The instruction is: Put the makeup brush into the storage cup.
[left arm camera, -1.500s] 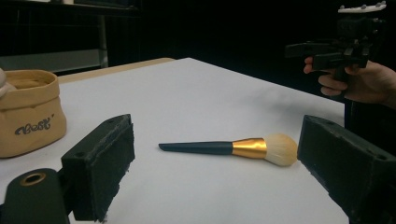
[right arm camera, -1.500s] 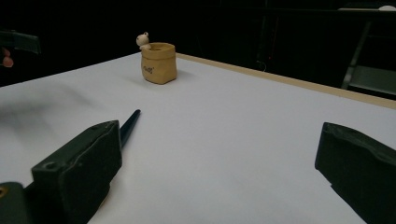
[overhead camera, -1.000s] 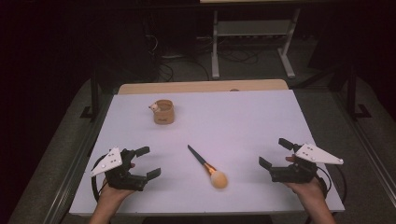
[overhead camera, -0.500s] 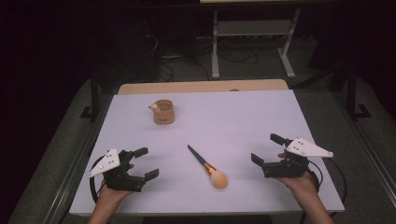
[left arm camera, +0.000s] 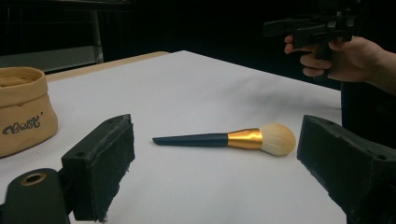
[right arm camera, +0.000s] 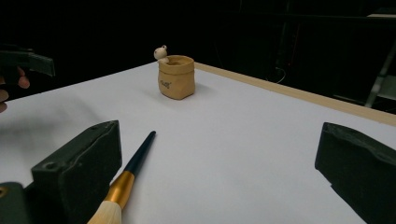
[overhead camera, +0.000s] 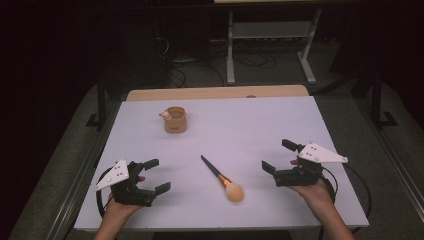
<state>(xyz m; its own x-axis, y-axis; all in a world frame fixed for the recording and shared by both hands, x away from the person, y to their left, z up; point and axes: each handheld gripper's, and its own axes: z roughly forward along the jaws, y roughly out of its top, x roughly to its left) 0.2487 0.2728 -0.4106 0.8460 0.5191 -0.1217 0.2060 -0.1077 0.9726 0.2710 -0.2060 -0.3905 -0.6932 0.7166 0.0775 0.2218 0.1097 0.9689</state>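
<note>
black tongs (overhead camera: pixel 156 175) | grey three-cornered plates | black trailing cables | bare forearms

My black two-jaw left gripper (overhead camera: pixel 152 176) carries a pale grey plate, as does my black right gripper (overhead camera: pixel 280 156). Makeup brush (left arm camera: pixel 224 139): dark navy handle, gold ferrule, cream bristles. Tan fabric pouch (overhead camera: pixel 175 120), dark lettering. White tabletop (overhead camera: pixel 240 130), light wood edge.

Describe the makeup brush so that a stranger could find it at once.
On the white table, look at the near middle, between the two grippers. The makeup brush lies flat there, its dark handle pointing toward the tan pot. Its gold collar and pale fluffy head set it apart.
</note>
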